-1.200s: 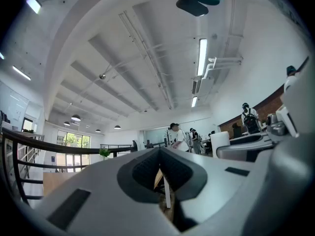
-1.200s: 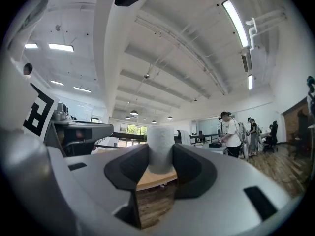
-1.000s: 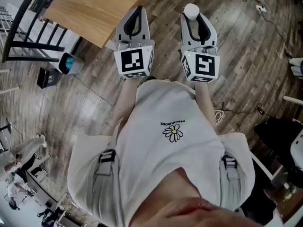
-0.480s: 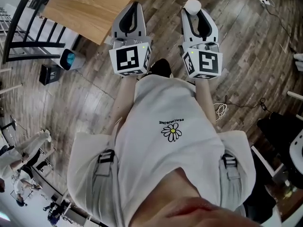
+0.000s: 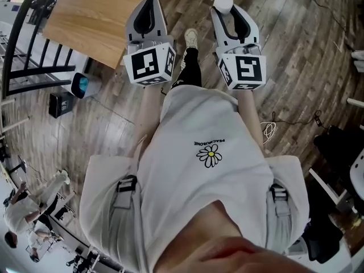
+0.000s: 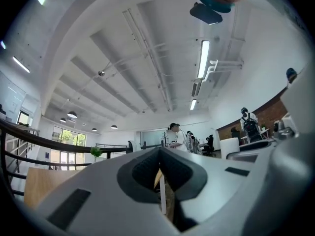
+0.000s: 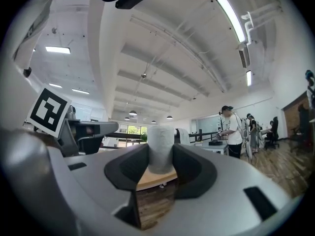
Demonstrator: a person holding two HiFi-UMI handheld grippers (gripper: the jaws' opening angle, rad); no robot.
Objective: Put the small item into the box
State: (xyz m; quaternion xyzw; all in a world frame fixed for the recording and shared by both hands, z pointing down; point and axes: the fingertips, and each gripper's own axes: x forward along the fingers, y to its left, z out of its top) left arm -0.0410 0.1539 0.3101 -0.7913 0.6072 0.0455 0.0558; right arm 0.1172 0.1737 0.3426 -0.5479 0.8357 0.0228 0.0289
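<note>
My right gripper [image 5: 225, 7] is shut on a small white cylinder-like item [image 5: 222, 2], held out in front of the person's chest over the wooden floor. In the right gripper view the white item [image 7: 160, 149] stands upright, squeezed between the dark pads [image 7: 130, 163]. My left gripper [image 5: 147, 4] is level with it on the left, jaws together and nothing between them. In the left gripper view its jaws [image 6: 161, 183] meet along a thin seam. No box shows in any view.
A light wooden table [image 5: 96, 16] lies ahead on the left, with a black railing [image 5: 23, 44] beyond it. On the floor are a small blue-and-white device [image 5: 82, 84], a black case [image 5: 60, 104] and cables [image 5: 267, 131]. The person's shoe [image 5: 191, 37] is stepping forward.
Both grippers have moved forward, toward the top of the head view, with the white item still held. The person's leg and shoe have swung forward between them.
</note>
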